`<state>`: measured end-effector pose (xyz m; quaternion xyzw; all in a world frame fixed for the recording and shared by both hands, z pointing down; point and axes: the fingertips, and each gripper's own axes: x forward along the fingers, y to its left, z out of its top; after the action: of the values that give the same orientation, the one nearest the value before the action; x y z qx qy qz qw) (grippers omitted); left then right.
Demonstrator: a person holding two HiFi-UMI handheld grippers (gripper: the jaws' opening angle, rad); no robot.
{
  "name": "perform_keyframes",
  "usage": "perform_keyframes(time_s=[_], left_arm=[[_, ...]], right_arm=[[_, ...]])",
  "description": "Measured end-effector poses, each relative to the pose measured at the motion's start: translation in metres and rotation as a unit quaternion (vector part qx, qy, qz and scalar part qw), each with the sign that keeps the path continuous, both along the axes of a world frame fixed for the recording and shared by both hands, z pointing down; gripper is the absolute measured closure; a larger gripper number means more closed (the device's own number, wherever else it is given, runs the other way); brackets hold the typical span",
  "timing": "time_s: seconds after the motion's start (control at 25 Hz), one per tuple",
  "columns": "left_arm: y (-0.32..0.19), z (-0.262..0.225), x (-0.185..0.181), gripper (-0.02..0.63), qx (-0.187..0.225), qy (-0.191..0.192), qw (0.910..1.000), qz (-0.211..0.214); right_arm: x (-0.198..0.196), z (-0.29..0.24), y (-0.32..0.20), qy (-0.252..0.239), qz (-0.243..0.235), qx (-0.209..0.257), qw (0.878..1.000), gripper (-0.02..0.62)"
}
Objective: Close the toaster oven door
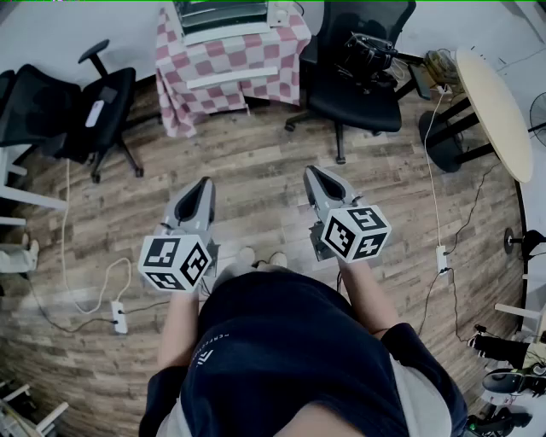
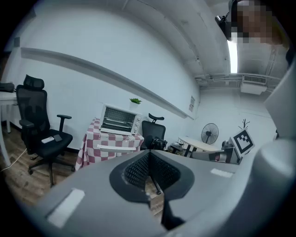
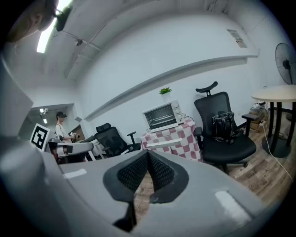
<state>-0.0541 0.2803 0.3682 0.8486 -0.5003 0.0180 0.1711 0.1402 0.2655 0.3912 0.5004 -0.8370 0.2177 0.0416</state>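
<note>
The white toaster oven [image 1: 223, 15] stands on a table under a red-and-white checked cloth [image 1: 256, 68], at the far side of the room. Its door [image 1: 232, 78] hangs open, lying flat out in front. The left gripper view shows the oven [image 2: 120, 119] and its open door [image 2: 116, 147]. So does the right gripper view, with oven [image 3: 162, 116] and door [image 3: 164, 143]. My left gripper [image 1: 203, 183] and right gripper [image 1: 317, 171] are held side by side over the wood floor, well short of the table. Both are shut with nothing between the jaws [image 2: 149, 153] [image 3: 148, 155].
A black office chair [image 1: 94, 107] stands left of the table and another [image 1: 354, 77] right of it, with a bag on its seat. A round table [image 1: 499, 107] is at the right. Cables and power strips [image 1: 119, 317] [image 1: 441, 256] lie on the floor. A fan [image 2: 209, 133] stands far off.
</note>
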Motion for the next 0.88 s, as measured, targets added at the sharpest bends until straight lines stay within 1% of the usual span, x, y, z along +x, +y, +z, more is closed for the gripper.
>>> perform_keyframes(time_s=[0.2, 0.32, 0.56, 0.72, 0.88], left_arm=[[-0.003, 0.003, 0.012, 0.591, -0.002, 0.003, 1.0000, -0.004], [-0.008, 0.007, 0.020, 0.591, -0.012, -0.001, 0.9999, -0.005], [-0.007, 0.021, 0.029, 0.591, -0.026, -0.035, 0.9989, -0.017], [-0.002, 0.029, 0.031, 0.592, -0.036, -0.016, 0.9988, -0.028], [-0.004, 0.036, 0.026, 0.595, -0.042, -0.019, 0.9982, -0.039]], right_arm=[[0.012, 0.005, -0.002, -0.003, -0.006, -0.005, 1.000, 0.594], [0.018, 0.007, -0.005, -0.011, -0.011, -0.009, 1.000, 0.594], [0.029, 0.016, -0.009, -0.016, -0.030, -0.011, 0.999, 0.594], [0.029, 0.025, -0.008, -0.022, -0.049, -0.013, 0.998, 0.593], [0.024, 0.031, -0.014, -0.015, -0.058, -0.020, 0.998, 0.593]])
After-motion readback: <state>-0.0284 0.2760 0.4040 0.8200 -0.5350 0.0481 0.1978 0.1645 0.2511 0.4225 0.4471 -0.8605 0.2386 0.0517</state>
